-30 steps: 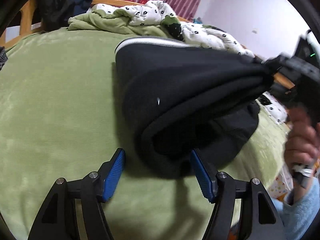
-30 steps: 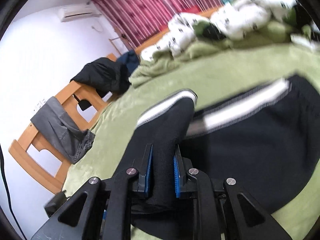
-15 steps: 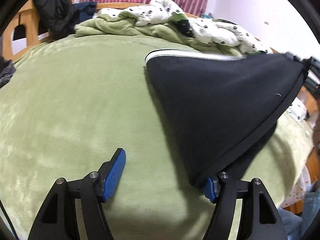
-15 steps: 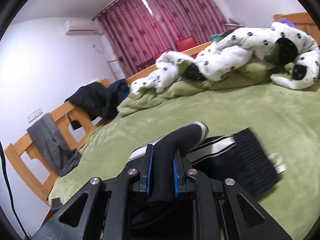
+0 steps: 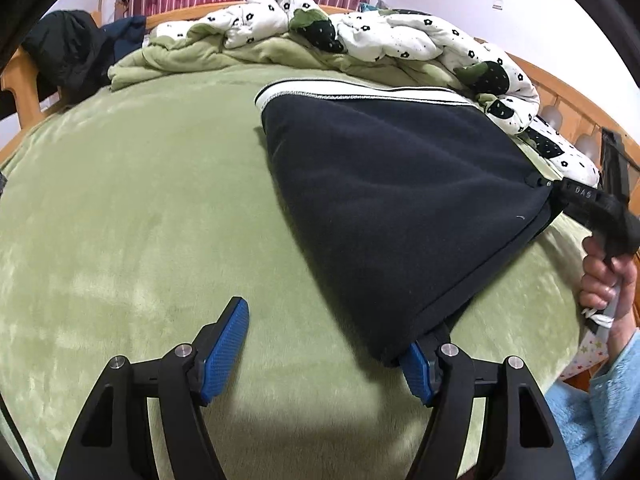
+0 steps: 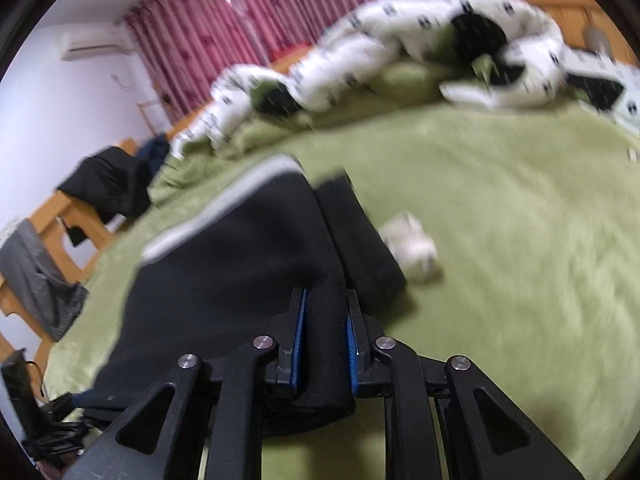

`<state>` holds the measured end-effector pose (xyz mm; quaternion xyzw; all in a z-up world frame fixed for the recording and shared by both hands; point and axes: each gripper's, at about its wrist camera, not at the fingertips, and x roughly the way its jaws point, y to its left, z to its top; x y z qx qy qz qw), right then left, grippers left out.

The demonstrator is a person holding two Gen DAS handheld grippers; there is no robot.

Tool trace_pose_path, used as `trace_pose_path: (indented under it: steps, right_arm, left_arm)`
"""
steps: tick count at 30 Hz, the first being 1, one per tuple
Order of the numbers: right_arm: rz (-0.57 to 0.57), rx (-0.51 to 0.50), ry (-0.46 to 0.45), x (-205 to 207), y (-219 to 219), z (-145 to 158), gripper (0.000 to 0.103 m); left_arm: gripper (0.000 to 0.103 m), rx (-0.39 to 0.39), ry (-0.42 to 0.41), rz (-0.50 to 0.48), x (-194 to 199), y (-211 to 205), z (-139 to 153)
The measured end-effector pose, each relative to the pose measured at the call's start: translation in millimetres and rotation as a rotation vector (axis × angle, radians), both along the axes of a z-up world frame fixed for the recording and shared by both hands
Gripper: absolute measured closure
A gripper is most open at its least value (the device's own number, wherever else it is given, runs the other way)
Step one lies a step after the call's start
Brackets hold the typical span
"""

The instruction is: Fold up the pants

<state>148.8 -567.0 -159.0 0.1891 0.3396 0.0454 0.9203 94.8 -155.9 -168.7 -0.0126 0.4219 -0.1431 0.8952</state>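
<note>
On the green blanket [image 5: 140,200] that covers the bed, black pants [image 5: 400,200] with a white side stripe are lifted into a taut sheet, their striped edge running along the far side near the rumpled white quilt [image 5: 400,36] with dark flowers.

At the near edge of the bed the left gripper [image 5: 328,344] has its jaws spread wide. Its left blue pad [image 5: 224,352] stands bare over the blanket, touching nothing. Its right pad [image 5: 416,372] is partly hidden under the lowest corner of the pants, which drapes over it; the cloth is not pinched between the two pads.

Farther right, the pants stretch up to the right gripper [image 6: 324,344], where the person's hand [image 5: 604,276], in a light blue fleece sleeve [image 5: 600,420], grips the handle. In the right wrist view its jaws are nearly pressed together, pinching a thick fold of the black cloth between the blue pads. Beyond them the pants slope down onto the blanket toward the bed's left edge, with a dark ribbed band [image 6: 360,240] and a small pale tag or label [image 6: 412,248] just to the right; blur hides what it is.
</note>
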Motion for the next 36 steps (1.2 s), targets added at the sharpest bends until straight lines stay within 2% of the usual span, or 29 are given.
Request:
trace_pose_path:
  steps: [3, 6, 11, 15, 19, 24, 27, 30, 32, 36]
  right_arm:
    - [-0.038, -0.024, 0.005, -8.3, 2.5, 3.0, 0.077]
    - [-0.103, -0.108, 0.005, -19.4, 14.4, 17.1, 0.076]
    - [-0.192, -0.194, 0.020, -41.4, 30.1, 31.6, 0.071]
    - [-0.254, -0.196, 0.005, -63.4, 37.7, 45.2, 0.056]
    - [-0.264, -0.192, 0.013, -71.3, 45.8, 64.6, 0.055]
    - [-0.240, -0.263, 0.003, -69.9, 61.5, 90.1, 0.052]
    - [-0.264, -0.327, -0.023, -69.5, 70.2, 95.2, 0.052]
    - [-0.230, -0.314, -0.027, -64.3, 75.6, 90.7, 0.052]
    - [-0.186, -0.298, -0.024, -57.2, 80.2, 82.4, 0.052]
    - [-0.151, -0.346, -0.029, -41.3, 88.7, 64.9, 0.052]
  left_arm:
    - [0.035, -0.033, 0.017, -0.020, -8.3, 10.2, 1.6]
    - [0.035, -0.063, 0.038, -0.045, -19.8, 20.4, 1.5]
    - [0.035, -0.030, -0.001, -0.056, -39.9, 45.2, 6.1]
    - [0.035, -0.068, -0.004, -0.003, -39.6, 78.2, 12.2]
    - [0.035, -0.133, -0.017, 0.046, -34.9, 106.0, 20.0]
    - [0.035, -0.146, -0.030, 0.076, -29.3, 120.4, 24.3]
    - [0.035, -0.142, -0.019, 0.089, -24.9, 122.6, 20.6]
    - [0.036, -0.159, 0.004, 0.070, -20.6, 116.0, 15.7]
    - [0.036, -0.166, 0.008, 0.051, -12.9, 104.3, 15.0]
    - [0.037, -0.202, -0.002, -0.012, 3.1, 68.0, 24.0]
